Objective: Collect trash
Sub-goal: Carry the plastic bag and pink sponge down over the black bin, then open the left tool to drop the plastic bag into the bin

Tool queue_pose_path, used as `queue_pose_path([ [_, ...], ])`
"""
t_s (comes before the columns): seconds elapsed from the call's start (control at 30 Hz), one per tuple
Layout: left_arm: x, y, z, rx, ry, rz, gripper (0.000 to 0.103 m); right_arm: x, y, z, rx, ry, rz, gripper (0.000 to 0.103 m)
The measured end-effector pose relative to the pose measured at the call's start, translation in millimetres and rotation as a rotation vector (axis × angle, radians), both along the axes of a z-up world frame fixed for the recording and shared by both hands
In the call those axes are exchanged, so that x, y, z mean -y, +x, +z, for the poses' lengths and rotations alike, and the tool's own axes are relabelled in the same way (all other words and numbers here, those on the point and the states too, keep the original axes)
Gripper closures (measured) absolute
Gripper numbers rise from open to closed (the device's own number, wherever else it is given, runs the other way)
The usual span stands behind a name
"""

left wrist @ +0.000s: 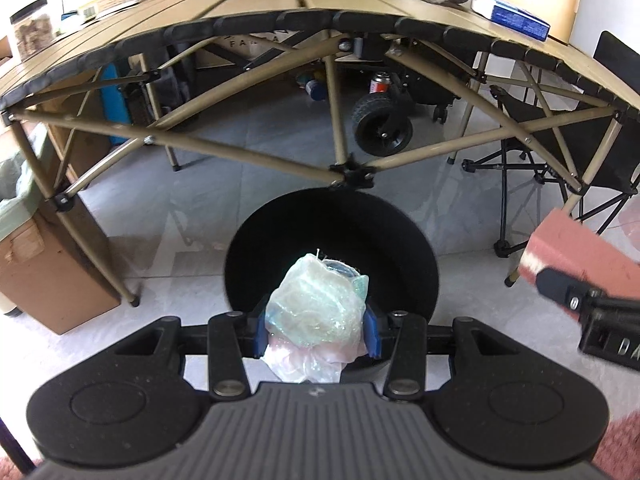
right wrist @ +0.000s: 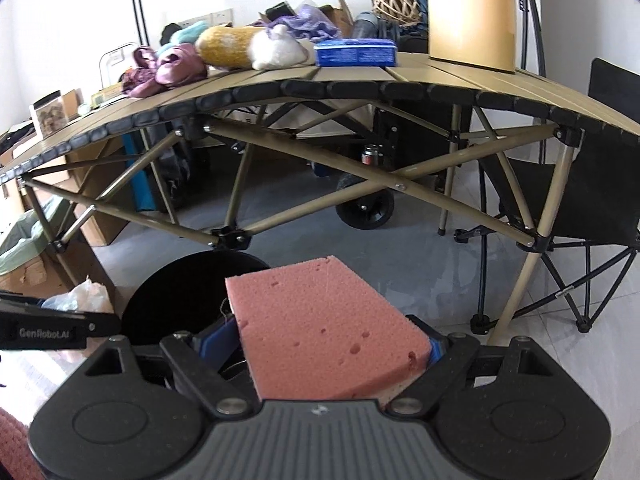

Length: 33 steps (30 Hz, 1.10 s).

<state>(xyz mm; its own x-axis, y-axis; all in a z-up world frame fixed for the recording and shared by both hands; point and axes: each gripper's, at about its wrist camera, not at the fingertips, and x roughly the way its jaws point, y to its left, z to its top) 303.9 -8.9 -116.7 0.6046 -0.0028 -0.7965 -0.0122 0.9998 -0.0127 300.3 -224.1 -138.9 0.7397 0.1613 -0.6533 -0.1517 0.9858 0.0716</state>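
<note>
Your left gripper [left wrist: 316, 330] clamps the plastic wad [left wrist: 316, 320], right gripper [right wrist: 320, 350] clamps the sponge [right wrist: 320, 320]; black bin [left wrist: 280, 240] lower centre on grey tile floor [left wrist: 260, 148], under folding table [left wrist: 320, 4].

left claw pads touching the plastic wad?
Touching. Left wrist view: both blue pads press the plastic wad's sides, held above the black bin.

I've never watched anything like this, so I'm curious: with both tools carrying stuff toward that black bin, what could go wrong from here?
1. The pink sponge held by the right tool sits mostly over the bin's near right rim, not its middle; dropped now, it may hit the floor.
2. The crumpled plastic wrap in the left tool is light and clingy; it might stick to the pads.
3. Both tools crowd the same black bin and could bump.
</note>
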Motion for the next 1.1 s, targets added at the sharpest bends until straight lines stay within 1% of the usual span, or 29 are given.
queue_pose_path([
  [0.1, 8, 12, -1, -0.004, -0.012, -0.002, 0.059, 5, 5, -4, -0.010, -0.001, -0.023, 0.016],
  [0.17, 10, 20, -4, -0.015, -0.036, 0.003, 0.059, 8, 8, -6, -0.017, -0.004, -0.038, 0.016],
  [0.3, 15, 36, -8, -0.040, -0.053, 0.021, 0.059, 13, 10, -9, -0.011, -0.030, -0.061, 0.016],
  [0.53, 12, 56, -17, -0.087, -0.084, 0.059, 0.059, 21, 10, -15, -0.016, -0.043, -0.109, 0.016],
  [0.7, 11, 70, -28, -0.136, -0.083, 0.092, 0.059, 30, 12, -17, -0.021, -0.036, -0.153, 0.016],
  [0.8, 10, 77, -33, -0.160, -0.081, 0.109, 0.059, 30, 14, -19, -0.026, -0.039, -0.161, 0.016],
  [1.0, 16, 88, -47, -0.210, -0.049, 0.112, 0.059, 30, 19, -24, -0.046, -0.046, -0.170, 0.016],
  [1.1, 14, 91, -51, -0.226, -0.056, 0.121, 0.059, 30, 21, -27, -0.057, -0.049, -0.173, 0.016],
])
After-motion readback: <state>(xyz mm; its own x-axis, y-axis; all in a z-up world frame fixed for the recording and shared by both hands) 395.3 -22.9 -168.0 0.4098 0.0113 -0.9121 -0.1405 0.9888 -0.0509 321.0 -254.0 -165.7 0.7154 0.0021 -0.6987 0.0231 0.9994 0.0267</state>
